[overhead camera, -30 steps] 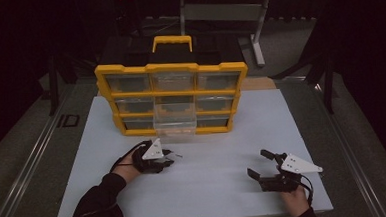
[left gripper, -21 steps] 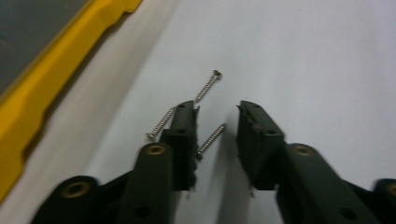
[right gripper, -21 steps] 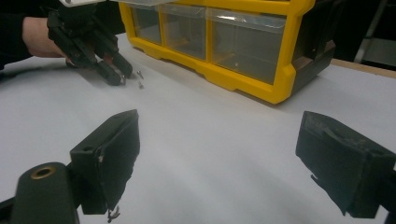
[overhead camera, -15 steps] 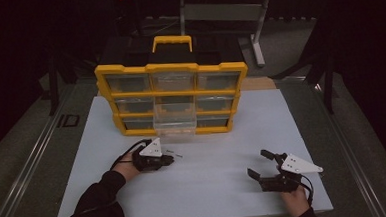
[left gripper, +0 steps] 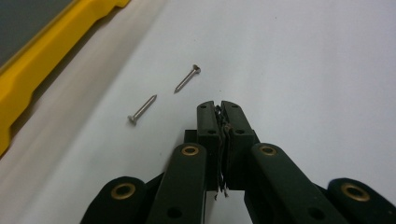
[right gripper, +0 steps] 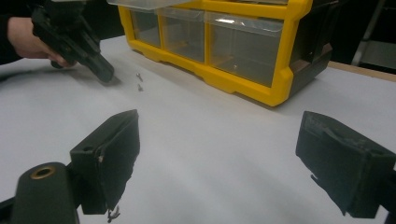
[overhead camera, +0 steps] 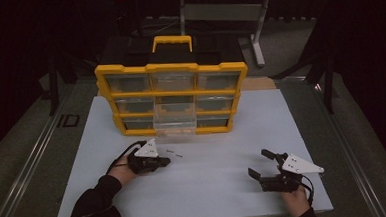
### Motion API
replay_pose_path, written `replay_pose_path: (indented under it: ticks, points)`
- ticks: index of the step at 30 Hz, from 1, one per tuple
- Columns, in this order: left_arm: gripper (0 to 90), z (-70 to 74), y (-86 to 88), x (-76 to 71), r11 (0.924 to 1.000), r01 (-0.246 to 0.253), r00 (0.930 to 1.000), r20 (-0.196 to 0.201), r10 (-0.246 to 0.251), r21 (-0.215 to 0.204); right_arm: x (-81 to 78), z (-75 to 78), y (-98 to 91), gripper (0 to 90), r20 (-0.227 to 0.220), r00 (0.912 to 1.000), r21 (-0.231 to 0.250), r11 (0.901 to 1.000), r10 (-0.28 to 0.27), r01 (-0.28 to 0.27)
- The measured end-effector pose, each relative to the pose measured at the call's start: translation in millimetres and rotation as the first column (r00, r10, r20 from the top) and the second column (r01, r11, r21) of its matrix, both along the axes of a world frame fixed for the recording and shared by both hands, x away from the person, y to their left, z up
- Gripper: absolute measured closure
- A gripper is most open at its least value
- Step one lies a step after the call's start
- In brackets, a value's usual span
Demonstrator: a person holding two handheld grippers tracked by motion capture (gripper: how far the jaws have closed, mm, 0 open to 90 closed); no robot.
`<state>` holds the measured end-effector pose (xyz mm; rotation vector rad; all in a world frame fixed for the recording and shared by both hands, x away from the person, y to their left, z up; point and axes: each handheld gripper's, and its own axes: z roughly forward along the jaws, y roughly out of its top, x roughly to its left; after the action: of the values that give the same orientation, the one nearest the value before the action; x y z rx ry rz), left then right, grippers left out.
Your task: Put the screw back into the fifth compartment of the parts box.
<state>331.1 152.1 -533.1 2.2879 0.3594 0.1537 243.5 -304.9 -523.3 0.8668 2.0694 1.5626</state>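
Table (overhead camera: 225,187): white, yellow organizer (overhead camera: 173,97) at upper centre.
My left gripper (left gripper: 218,108): clenched empty, beside two screws (left gripper: 188,78).
My right gripper (right gripper: 217,161): released, lower right.

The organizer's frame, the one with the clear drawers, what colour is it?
Yellow. The organizer's frame shows best in the high view.

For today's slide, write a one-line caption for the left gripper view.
Shut left tongs rest on the white table, just short of two loose screws beside the yellow organiser.
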Motion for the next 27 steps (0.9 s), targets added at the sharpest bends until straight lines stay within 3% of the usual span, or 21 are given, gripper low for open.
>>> replay_pose_path:
  ticks: [4,11,20,27]
  points:
    - [88.5,9.7,7.5,-4.7,0.9995,-0.031,0.9994,-0.018,0.031,-0.008,0.2,-0.1,0.1,13.6,0.000,1.0000,-0.001,1.0000,-0.001,0.001]
    - [88.4,33.3,22.4,-13.2,0.9964,-0.079,0.9968,-0.017,0.078,-0.030,0.0,0.3,0.1,13.6,0.005,1.0000,-0.004,1.0000,-0.004,0.004]
    - [88.5,73.9,37.6,-21.8,0.9908,-0.112,0.9935,0.015,0.113,-0.077,0.2,0.2,0.3,13.6,0.004,1.0000,-0.006,1.0000,-0.008,0.008]
    - [88.5,109.3,42.3,-20.1,0.9828,-0.134,0.9895,0.038,0.139,-0.127,0.0,0.4,0.4,13.6,0.005,1.0000,-0.006,1.0000,-0.007,0.007]
